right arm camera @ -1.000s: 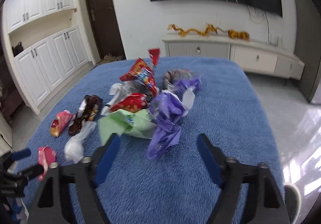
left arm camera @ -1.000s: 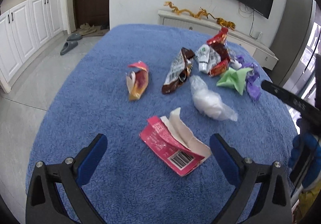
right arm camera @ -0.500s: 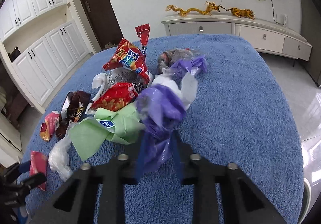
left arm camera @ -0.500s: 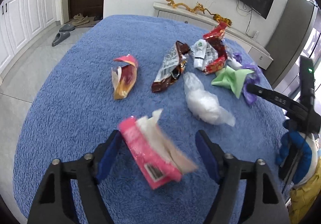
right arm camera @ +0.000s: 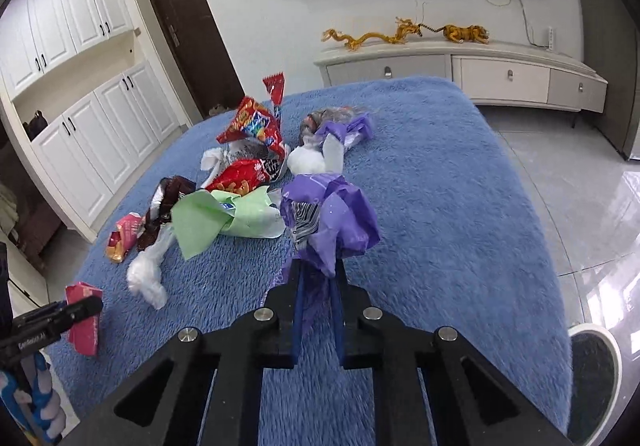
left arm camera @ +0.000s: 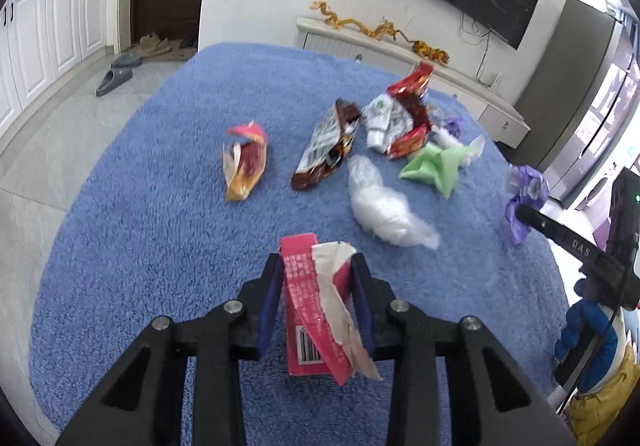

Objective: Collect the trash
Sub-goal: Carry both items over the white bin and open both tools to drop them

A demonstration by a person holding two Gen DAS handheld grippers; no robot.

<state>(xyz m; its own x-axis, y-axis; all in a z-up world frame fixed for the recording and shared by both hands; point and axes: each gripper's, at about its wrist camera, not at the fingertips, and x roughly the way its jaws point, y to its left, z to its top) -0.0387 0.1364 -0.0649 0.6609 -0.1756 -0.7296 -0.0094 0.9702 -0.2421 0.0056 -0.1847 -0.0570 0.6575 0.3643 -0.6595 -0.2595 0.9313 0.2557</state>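
Observation:
My left gripper [left arm camera: 316,260] has a torn pink carton [left arm camera: 308,310] between its jaws, which are closing with the pads pressed on its sides. It is lifted off the blue fleece surface [left arm camera: 160,226]. My right gripper [right arm camera: 319,266] is shut on a crumpled purple plastic wrapper [right arm camera: 340,218], also held up off the fleece. Left on the fleece are a yellow-red wrapper [left arm camera: 246,166], a brown wrapper [left arm camera: 326,150], a white plastic bag [left arm camera: 380,206], a green paper [left arm camera: 436,164] and red snack bags [left arm camera: 412,86].
A white TV cabinet [right arm camera: 480,74] with gold dragon figures stands beyond the far edge. Grey slippers [left arm camera: 116,76] lie on the tiled floor at left, near white cupboards [right arm camera: 92,134] and a dark door. A round dark object [right arm camera: 592,366] sits low at right.
Both grippers closed from wide open. The left took hold of the pink carton and raised it on end. The right gripped the purple wrapper and pulled it away from the pile.

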